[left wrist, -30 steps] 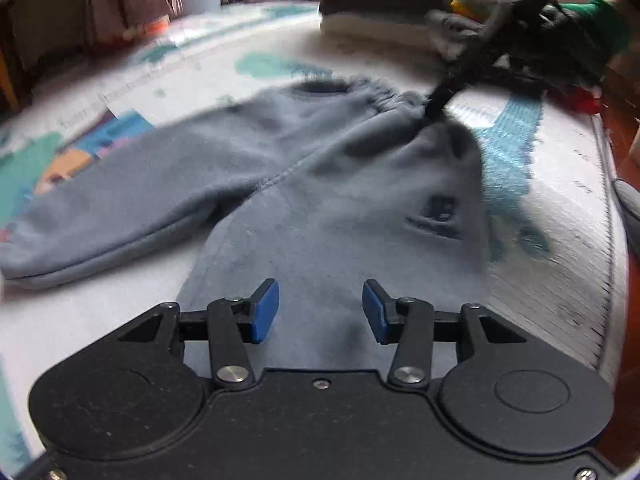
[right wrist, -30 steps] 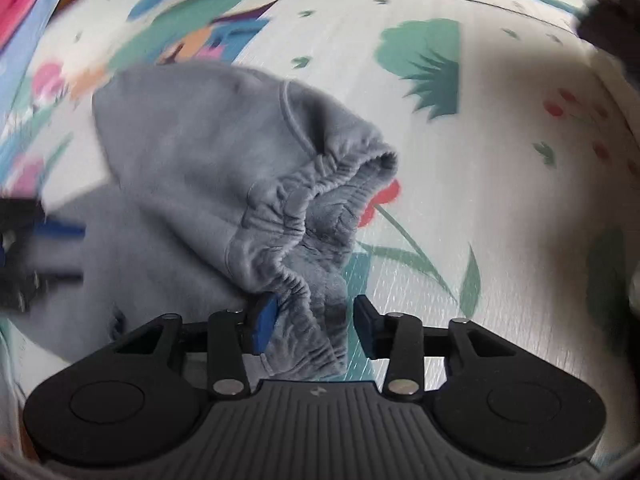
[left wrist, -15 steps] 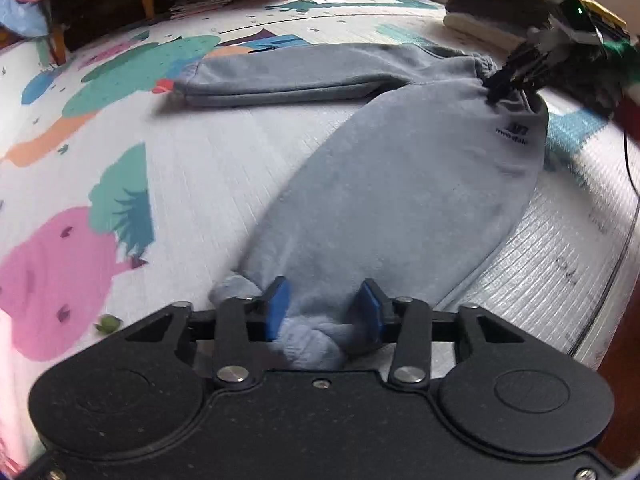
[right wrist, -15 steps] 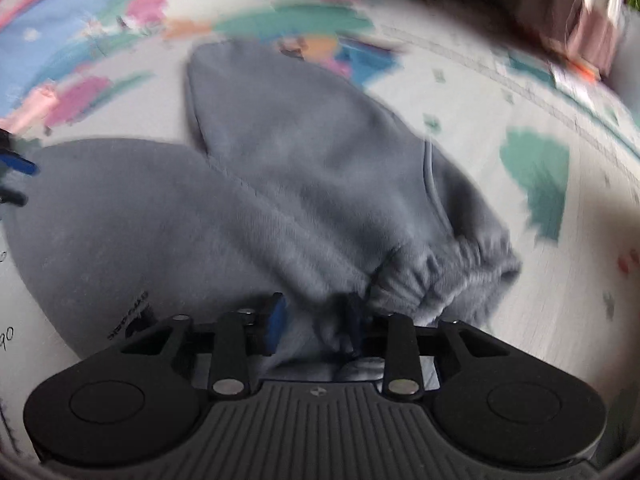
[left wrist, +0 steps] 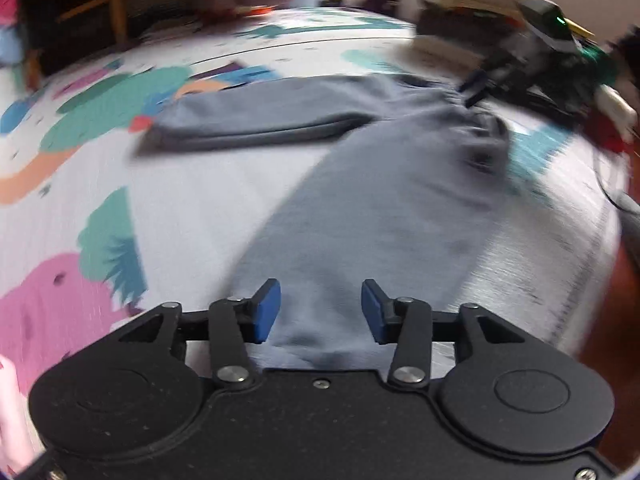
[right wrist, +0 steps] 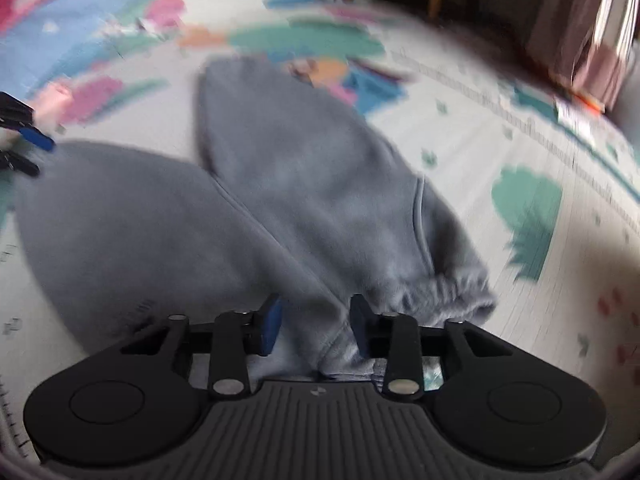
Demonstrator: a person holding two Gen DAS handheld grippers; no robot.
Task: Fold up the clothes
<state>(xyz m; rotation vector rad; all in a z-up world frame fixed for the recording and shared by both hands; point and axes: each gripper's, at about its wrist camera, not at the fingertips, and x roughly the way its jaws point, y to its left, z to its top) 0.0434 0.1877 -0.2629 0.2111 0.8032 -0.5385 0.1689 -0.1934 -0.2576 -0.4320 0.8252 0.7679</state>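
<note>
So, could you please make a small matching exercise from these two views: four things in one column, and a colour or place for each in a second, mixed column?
Things:
1. sweatpants
2. gripper pads
3. play mat
4. stack of folded clothes

Descriptions:
A. blue
B. white with coloured cartoon shapes
C. grey, the two legs spread apart
D. at the far edge of the mat, behind the right gripper

Pairs: 1-C, 2-A, 3-B, 4-D
</note>
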